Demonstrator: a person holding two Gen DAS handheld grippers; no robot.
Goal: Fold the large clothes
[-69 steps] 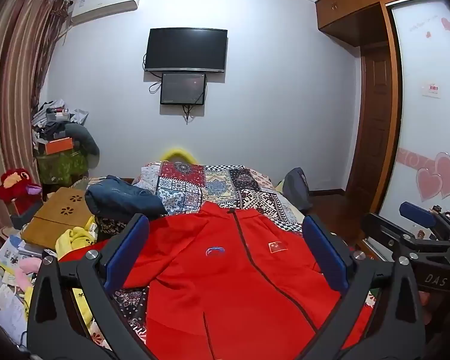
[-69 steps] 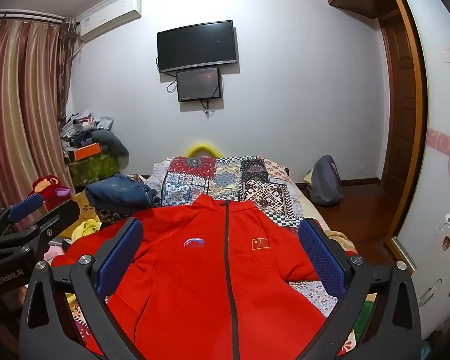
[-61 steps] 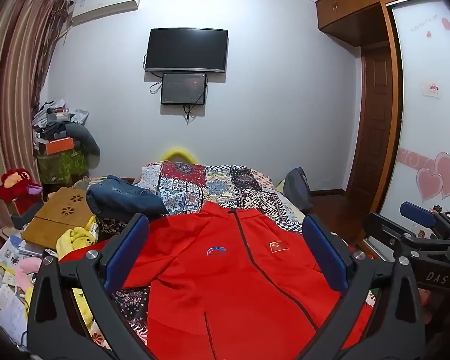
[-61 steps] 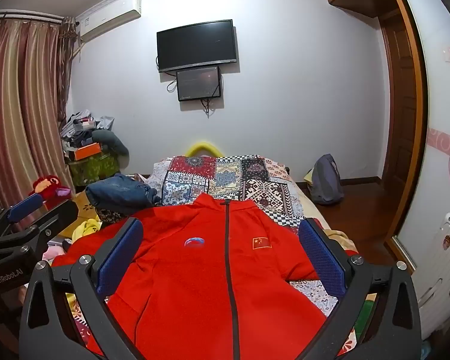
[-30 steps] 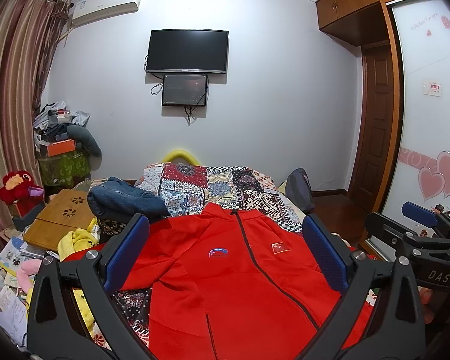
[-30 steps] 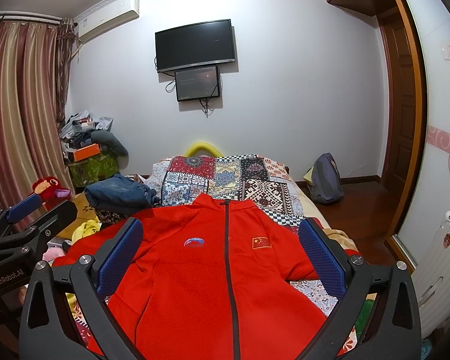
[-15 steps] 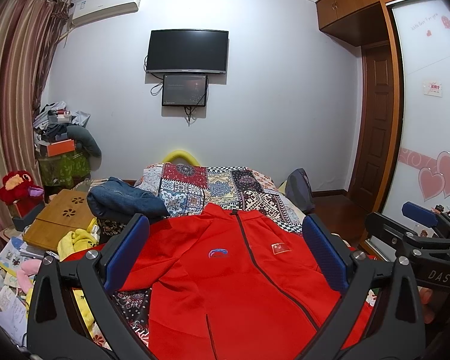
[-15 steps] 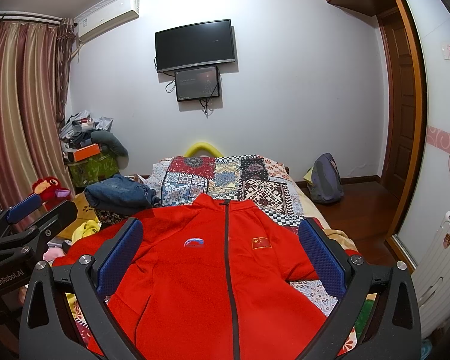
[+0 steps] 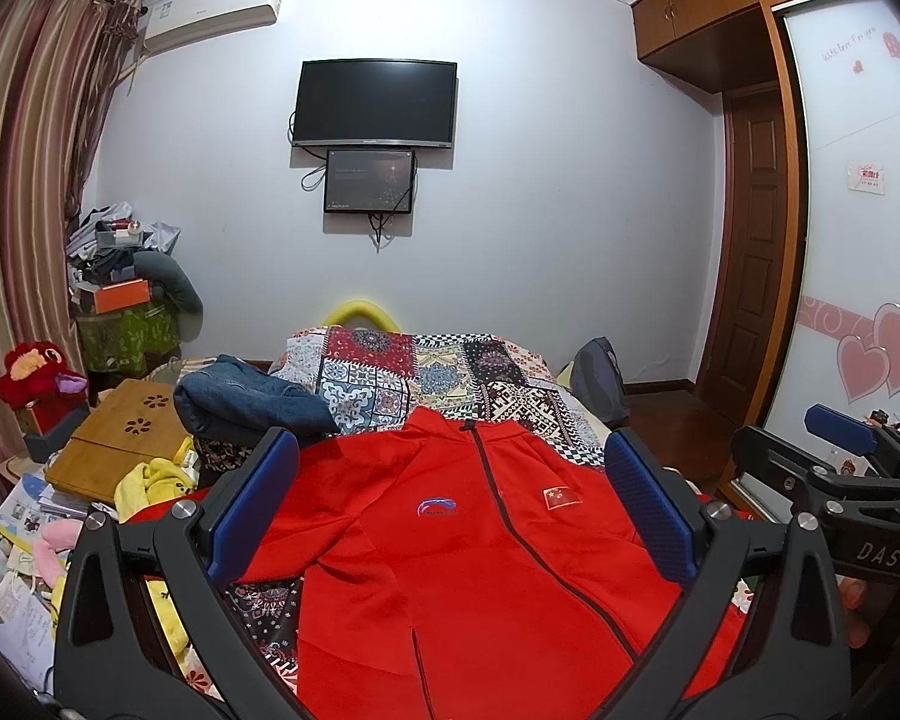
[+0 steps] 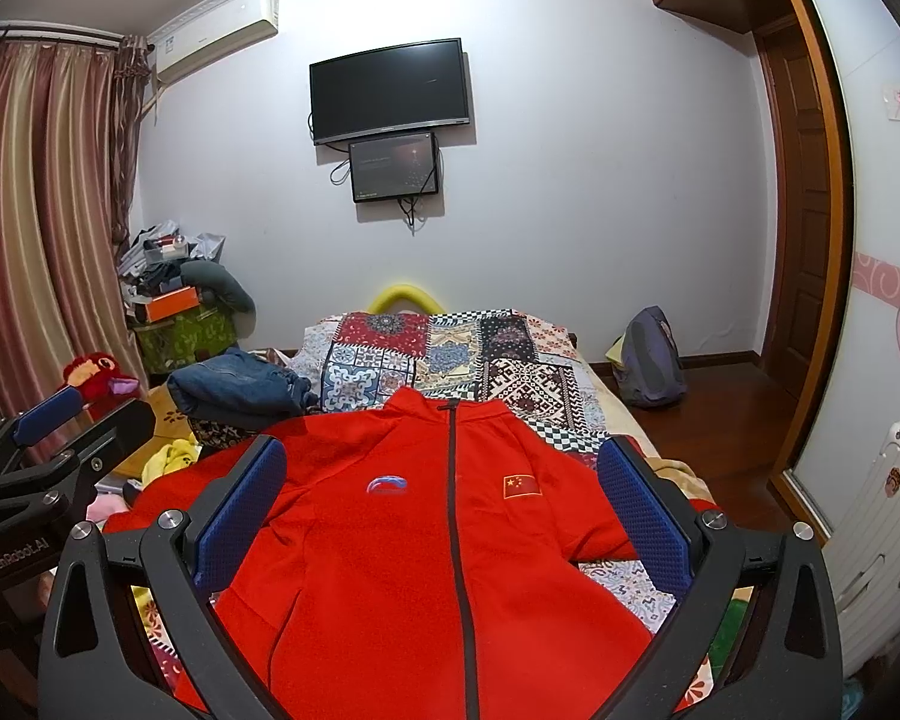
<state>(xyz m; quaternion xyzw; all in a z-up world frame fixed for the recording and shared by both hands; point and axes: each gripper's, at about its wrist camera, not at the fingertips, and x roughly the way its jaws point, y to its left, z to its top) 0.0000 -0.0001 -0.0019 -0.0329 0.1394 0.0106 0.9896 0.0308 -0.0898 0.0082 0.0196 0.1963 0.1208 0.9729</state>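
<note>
- Red jacket lies face-up on the bed, zipped, collar toward the far wall. It fills the lower centre of both wrist views. Sleeves spread out to lower left and lower right of frame.
- Left claw: pads wide apart, nothing between them, held above the jacket's chest. No contact with cloth visible.
- Right claw: likewise spread wide and empty, centred over the zip line.
- Each claw shows in the other's view at the frame edge, so the two sit side by side, near the hem end.
- Judgement: folding has not begun; the step in hand is picking the first grasp points.
- To do it well: take one side at a time. Pinch at the shoulder seam and at the hem on the same side, so the fold line runs parallel to the zip.
- Bring the sleeve in with the panel, otherwise it trails off the bed edge.
- Grip a single layer's edge plus backing, not the front panel alone; the fleece-like cloth looks thick and may bunch.
- Risk: folded jeans at centre left sit touching or just beside the left sleeve; cannot tell which. Keep the sweep clear of them.
- Left sleeve area shows a crease at lower centre left; smooth before folding.
</note>
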